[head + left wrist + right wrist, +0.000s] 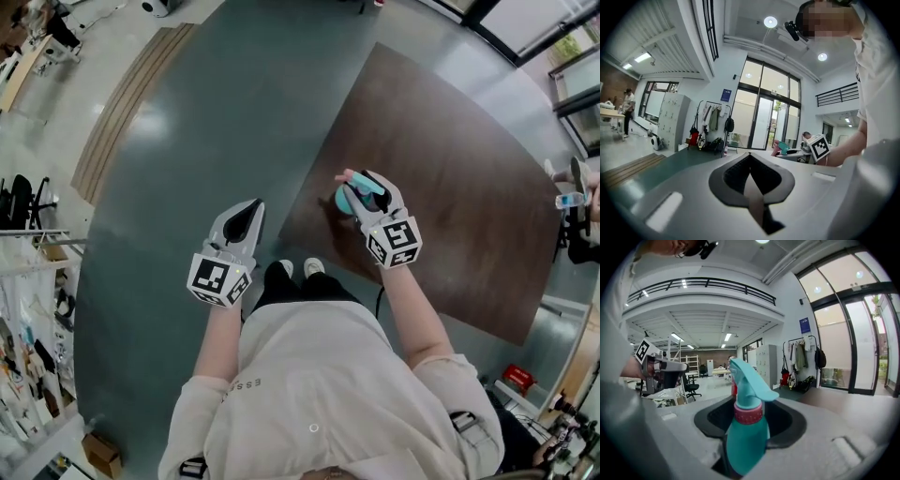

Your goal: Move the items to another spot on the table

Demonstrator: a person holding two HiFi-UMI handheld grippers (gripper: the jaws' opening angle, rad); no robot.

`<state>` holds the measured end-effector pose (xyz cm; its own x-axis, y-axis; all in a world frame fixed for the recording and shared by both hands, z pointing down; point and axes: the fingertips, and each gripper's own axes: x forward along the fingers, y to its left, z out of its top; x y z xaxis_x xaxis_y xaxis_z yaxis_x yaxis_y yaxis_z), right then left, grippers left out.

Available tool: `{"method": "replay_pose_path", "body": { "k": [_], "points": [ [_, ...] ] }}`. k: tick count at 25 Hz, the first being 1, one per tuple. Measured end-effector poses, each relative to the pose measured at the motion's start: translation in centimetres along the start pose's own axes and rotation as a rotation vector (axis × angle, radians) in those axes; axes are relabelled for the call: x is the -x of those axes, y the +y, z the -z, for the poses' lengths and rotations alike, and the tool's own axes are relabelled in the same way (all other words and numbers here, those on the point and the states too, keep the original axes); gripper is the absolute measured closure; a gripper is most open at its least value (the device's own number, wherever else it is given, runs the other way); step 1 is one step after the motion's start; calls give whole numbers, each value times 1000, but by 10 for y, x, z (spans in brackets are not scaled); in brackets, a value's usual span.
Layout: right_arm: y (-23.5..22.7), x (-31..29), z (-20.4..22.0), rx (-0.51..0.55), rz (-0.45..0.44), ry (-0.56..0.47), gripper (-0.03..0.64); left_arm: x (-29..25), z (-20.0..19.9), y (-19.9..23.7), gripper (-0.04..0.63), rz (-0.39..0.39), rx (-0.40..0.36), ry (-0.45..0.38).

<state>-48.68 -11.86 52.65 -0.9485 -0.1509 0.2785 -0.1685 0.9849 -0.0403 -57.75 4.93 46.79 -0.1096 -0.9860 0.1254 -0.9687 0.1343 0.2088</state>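
Spray bottle [745,432], teal, pink collar [748,412]: seated between the jaws of the right gripper [366,195], body clamped from both sides, neck and trigger head [749,376] projecting forward past the jaw tips. Jaws held partway apart by the bottle's width.

Left gripper [751,180]: jaws pressed together, nothing between them; pads meet in a single seam.

Head view: right jaws and bottle sit over the near corner of the dark brown table [450,178]; whether the bottle's base touches the tabletop cannot be told. Left jaws hang off the table, over the grey-green floor [187,141], well apart from the bottle.

Beyond the right jaws, to their left: the left gripper's marker cube [643,350]. Further ahead of them, to the right: coat rack [802,357] with hanging clothes.

Ahead of the left jaws, far off: glass doors [761,122]; to their right, the right gripper's cube [819,146]
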Motion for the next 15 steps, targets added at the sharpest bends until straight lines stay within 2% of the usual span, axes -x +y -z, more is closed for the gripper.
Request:
{"method": "replay_pose_path", "body": {
  "k": [5, 15],
  "points": [
    [-2, -19, 9, -12, 96, -30, 437, -25, 8, 26, 580, 123, -39, 42],
    [-7, -23, 33, -17, 203, -62, 437, -52, 38, 41, 580, 238, -38, 49]
  ]
}}
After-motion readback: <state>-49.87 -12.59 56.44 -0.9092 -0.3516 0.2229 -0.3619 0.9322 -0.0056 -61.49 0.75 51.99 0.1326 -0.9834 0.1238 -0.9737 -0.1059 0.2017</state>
